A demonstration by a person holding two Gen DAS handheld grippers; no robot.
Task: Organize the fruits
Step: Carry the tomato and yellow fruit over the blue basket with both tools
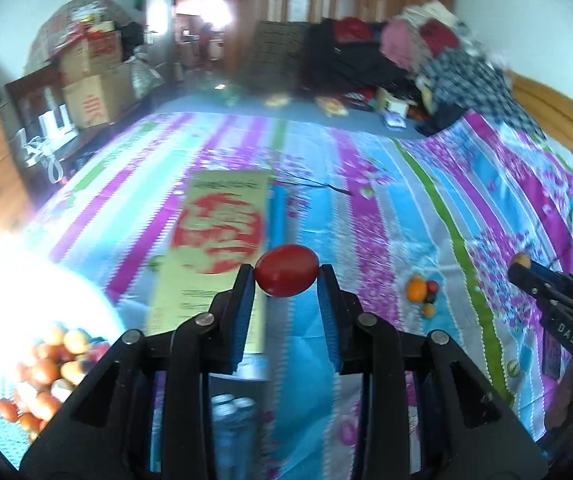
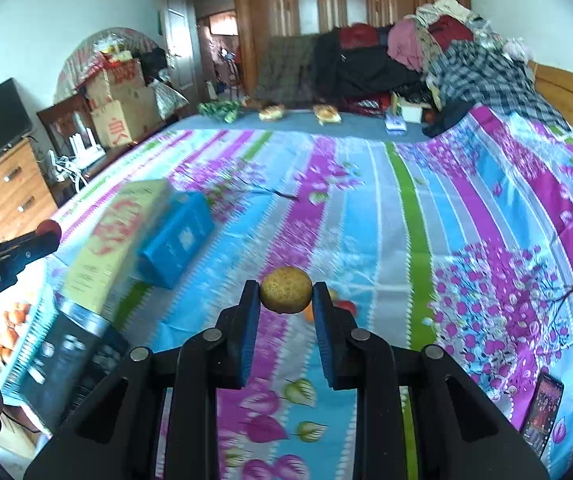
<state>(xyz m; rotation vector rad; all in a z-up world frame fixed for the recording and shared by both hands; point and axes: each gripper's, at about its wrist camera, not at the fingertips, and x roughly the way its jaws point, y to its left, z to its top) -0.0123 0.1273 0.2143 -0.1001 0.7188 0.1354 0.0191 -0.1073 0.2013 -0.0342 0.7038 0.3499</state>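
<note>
A red tomato-like fruit point(image 1: 286, 270) sits pinched between the blue pads of the left hand-held gripper point(image 1: 286, 276), raised above a striped, flowered bedspread point(image 1: 386, 216). The right hand-held gripper point(image 2: 286, 294) clamps a speckled yellow-brown fruit point(image 2: 286, 289) over the same bed. Below the left one lie a yellow box printed in red point(image 1: 222, 240) and, to its right, a small cluster of loose fruit point(image 1: 422, 292). A heap of orange fruit point(image 1: 46, 368) rests at lower left, washed out by glare. A phone point(image 2: 542, 408) lies on the bedspread at right.
</note>
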